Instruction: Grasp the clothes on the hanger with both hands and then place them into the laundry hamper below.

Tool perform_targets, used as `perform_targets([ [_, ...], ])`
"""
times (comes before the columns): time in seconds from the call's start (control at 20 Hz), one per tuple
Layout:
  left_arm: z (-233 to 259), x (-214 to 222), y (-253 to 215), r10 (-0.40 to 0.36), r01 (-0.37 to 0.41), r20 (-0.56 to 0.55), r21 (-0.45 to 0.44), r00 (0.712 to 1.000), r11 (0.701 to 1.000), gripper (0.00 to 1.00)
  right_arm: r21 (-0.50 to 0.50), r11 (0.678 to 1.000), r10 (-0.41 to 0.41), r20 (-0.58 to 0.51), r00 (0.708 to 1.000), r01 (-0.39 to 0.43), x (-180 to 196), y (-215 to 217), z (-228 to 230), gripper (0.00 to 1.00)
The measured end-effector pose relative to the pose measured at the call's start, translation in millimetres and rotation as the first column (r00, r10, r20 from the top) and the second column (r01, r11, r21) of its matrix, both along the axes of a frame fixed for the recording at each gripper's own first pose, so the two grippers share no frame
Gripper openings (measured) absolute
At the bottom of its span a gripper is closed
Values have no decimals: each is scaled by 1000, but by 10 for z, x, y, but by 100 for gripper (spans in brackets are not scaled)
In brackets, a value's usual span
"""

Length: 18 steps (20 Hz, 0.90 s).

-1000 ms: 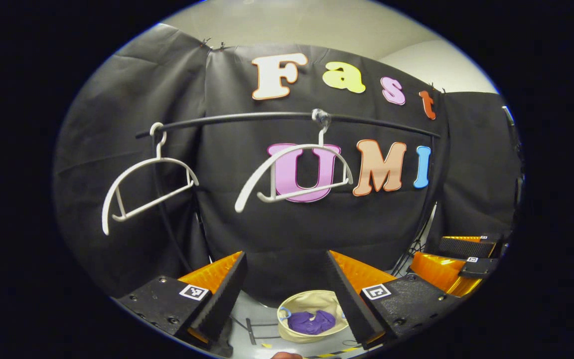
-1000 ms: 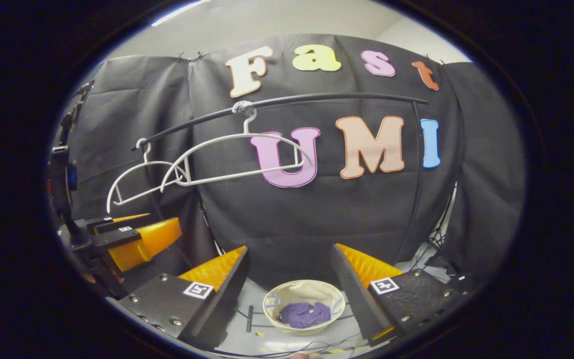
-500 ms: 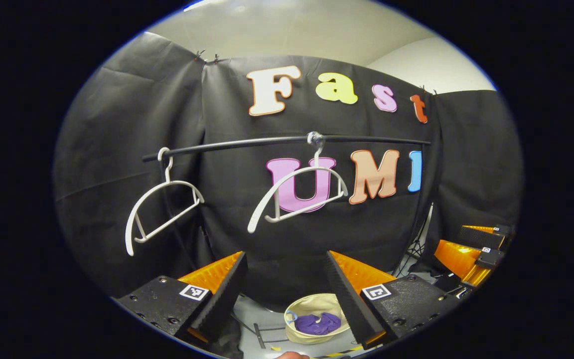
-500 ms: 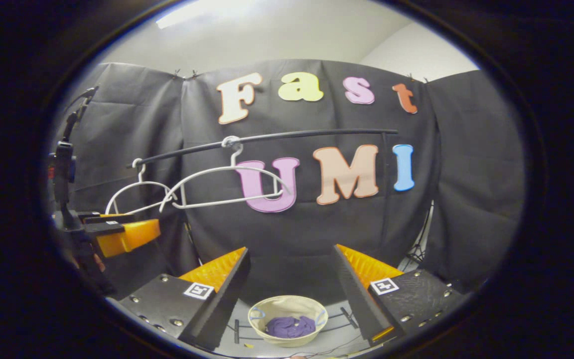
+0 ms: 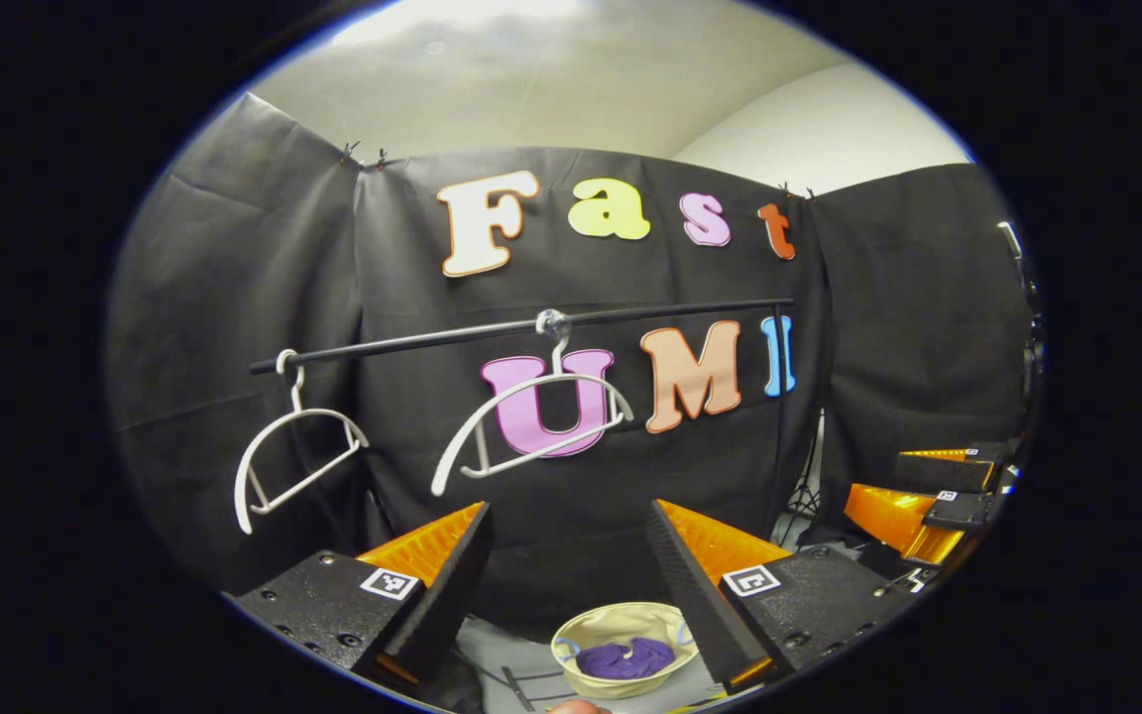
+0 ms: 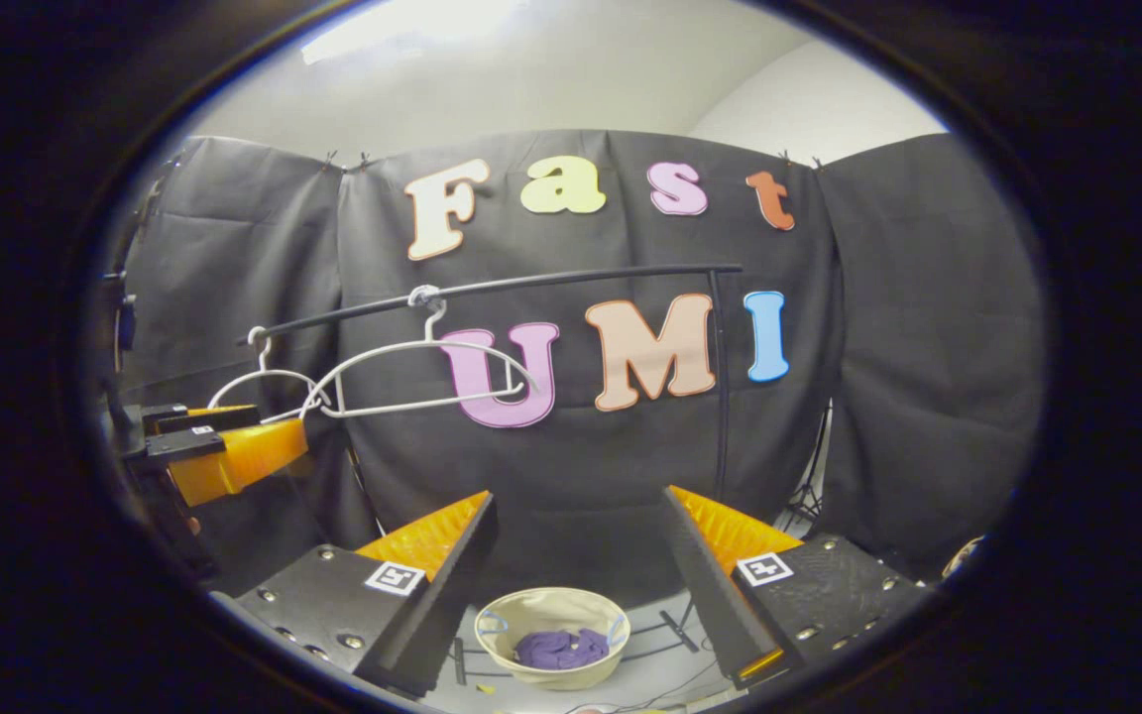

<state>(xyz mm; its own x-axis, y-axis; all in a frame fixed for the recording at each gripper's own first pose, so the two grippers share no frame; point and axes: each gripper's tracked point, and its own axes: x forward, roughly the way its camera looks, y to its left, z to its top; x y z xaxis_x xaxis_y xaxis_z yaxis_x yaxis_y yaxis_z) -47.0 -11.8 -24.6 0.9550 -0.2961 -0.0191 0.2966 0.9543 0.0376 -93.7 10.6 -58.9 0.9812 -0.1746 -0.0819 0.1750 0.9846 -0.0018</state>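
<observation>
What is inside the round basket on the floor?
A crumpled purple garment lies inside the beige laundry hamper, which sits on the floor below the rail. The cloth covers the bottom, so anything beneath it cannot be seen.

Purple garment (image 5: 627, 657) lies inside the round beige fabric hamper (image 5: 599, 625), low between the spread fingers; two white plastic hangers (image 5: 531, 419) hang on the black rail (image 5: 492, 330) above, beyond the fingertips.
</observation>
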Motion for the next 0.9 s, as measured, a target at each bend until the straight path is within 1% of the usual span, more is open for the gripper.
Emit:
perform_targets([
  [0.1,-45,2,-126,1,-1,-31,-6,1000,1000,95,1,1000,10,-12,1000,-10,1,-95,14,100],
  [0.15,-44,3,-195,6,-6,-38,-7,999,1000,96,-2,1000,12,-10,1000,-12,5,-154,50,99],
  [0.2,-45,20,-257,11,-11,-42,-8,999,1000,97,-2,1000,16,-5,1000,-16,-2,-210,88,93],
  [0.25,-44,33,-310,16,-16,-43,-6,999,1000,97,0,1000,21,-2,1000,-21,5,-260,113,92],
  [0.5,-88,46,-559,45,-45,-57,-3,997,999,97,6,998,59,10,998,-59,6,-472,175,93],
  [0.65,-83,57,-689,54,-56,-61,-28,997,998,97,9,997,75,13,997,-75,39,-579,170,93],
  [0.7,-74,57,-709,60,-61,-57,-29,997,998,97,11,997,81,12,997,-81,44,-604,173,99],
  [0.8,-58,80,-735,72,-74,-49,-24,996,997,96,16,996,91,8,996,-91,66,-652,174,99],
  [0.85,-43,86,-750,77,-78,-46,-23,996,997,96,18,995,98,11,995,-98,77,-666,182,98],
  [0.9,-36,91,-770,80,-81,-45,-23,996,996,97,17,995,102,14,995,-102,87,-685,198,93],
])
